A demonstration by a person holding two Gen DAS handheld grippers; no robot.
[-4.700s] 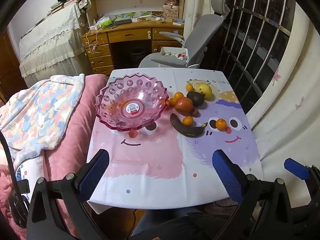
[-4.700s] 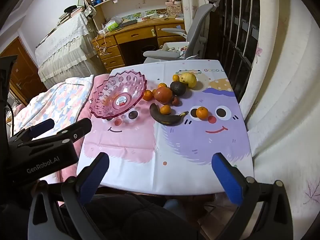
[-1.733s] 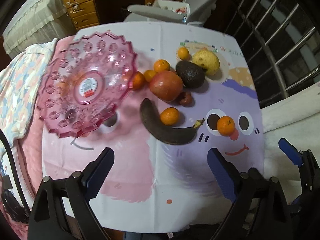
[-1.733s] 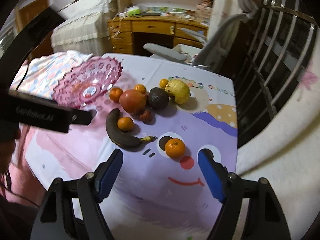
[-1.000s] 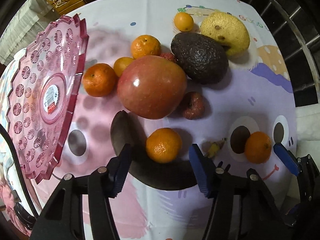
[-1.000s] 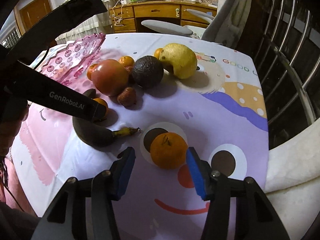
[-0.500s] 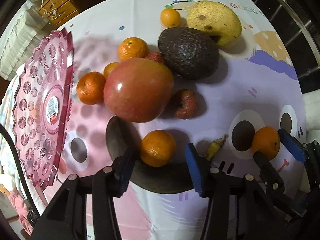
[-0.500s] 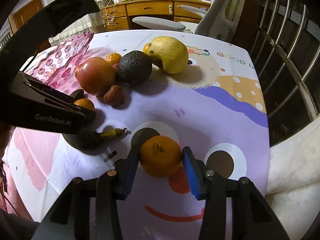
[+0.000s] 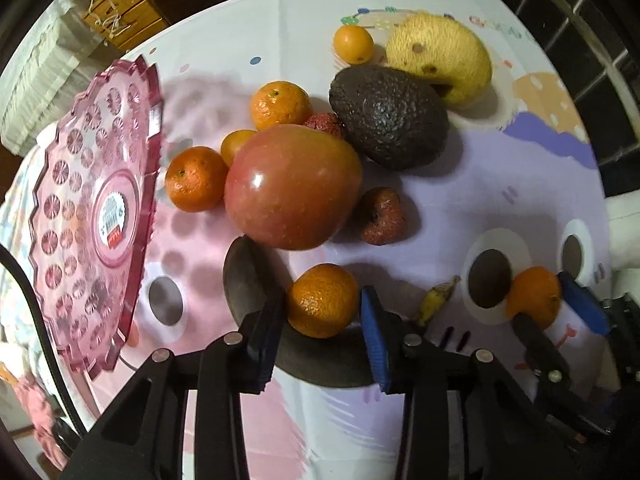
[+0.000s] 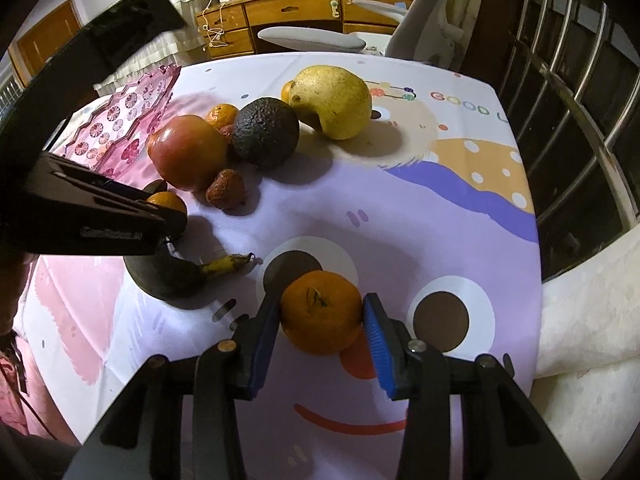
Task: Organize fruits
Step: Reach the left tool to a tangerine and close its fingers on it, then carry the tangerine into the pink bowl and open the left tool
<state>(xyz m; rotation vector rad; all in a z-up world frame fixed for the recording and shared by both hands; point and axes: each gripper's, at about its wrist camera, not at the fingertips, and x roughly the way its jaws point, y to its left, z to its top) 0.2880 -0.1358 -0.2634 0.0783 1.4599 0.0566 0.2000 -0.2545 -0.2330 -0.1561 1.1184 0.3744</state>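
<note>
Currently the blackened banana (image 9: 320, 360) lies on the counter (image 10: 420, 208) in a curve, stem tip toward the right gripper (image 10: 322, 318), whose fingers press both sides of one mandarin (image 10: 320, 312). The left gripper (image 9: 322, 312) fingers flank another mandarin (image 9: 322, 300), contact uncertain.

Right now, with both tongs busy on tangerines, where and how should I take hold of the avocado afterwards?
Grip the avocado across its narrower width, coming down from above. It lies on its side, wedged between the apple and lemon, so its long ends are crowded; the upper flanks look freest.
</note>
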